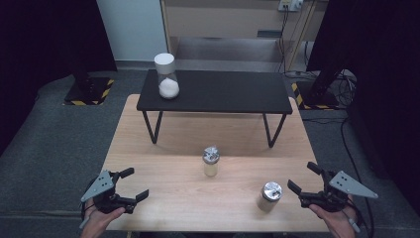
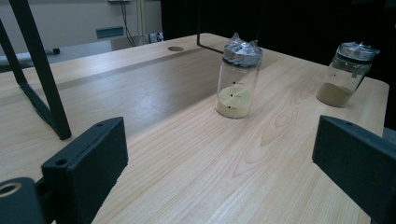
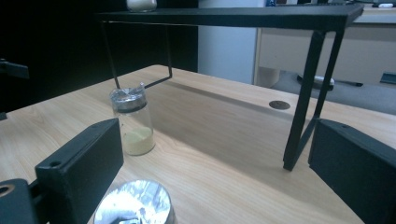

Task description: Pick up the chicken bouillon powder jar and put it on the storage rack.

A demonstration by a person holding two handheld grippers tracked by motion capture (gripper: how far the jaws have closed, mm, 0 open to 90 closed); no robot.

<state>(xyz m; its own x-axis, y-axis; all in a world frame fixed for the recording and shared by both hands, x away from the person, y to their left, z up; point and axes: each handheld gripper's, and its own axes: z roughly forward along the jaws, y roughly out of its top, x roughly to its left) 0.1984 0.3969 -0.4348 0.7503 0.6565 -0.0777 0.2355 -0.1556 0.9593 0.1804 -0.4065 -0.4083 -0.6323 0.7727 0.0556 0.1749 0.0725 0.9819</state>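
The jar with brown powder [image 1: 269, 196] stands upright near the front right edge of the wooden table [image 1: 163, 148], foil cap on top, just left of the right gripper [image 1: 302, 179]. In the right gripper view its foil top [image 3: 134, 205] sits low, just beside the left jaw and not between the pads. Nothing is held: the jaws stand wide and empty, tips aimed at the jar.

The jar with yellow powder [image 1: 211, 161] stands upright mid-table, well apart from both hands, also foil-capped. Behind it the black shelf [image 1: 218, 91] straddles the table's far half, with a tall jar of white powder [image 1: 167, 76] on its left end.

The left gripper [image 1: 133, 184] rests at the front left corner, jaws wide, nothing between them; its view looks across at both small jars.

Judged step: the right gripper is free of the brown jar, and either a regrasp or a reach for the yellow jar comes next. To do it well, the person should keep the jaws wide, come in level, and centre the glass body between the pads below the foil, since crinkled foil gives a poor grip. Closing should be slow; a nudge from one jaw first could tip the narrow jar. Any lift toward the shelf needs to clear the shelf edge and legs.
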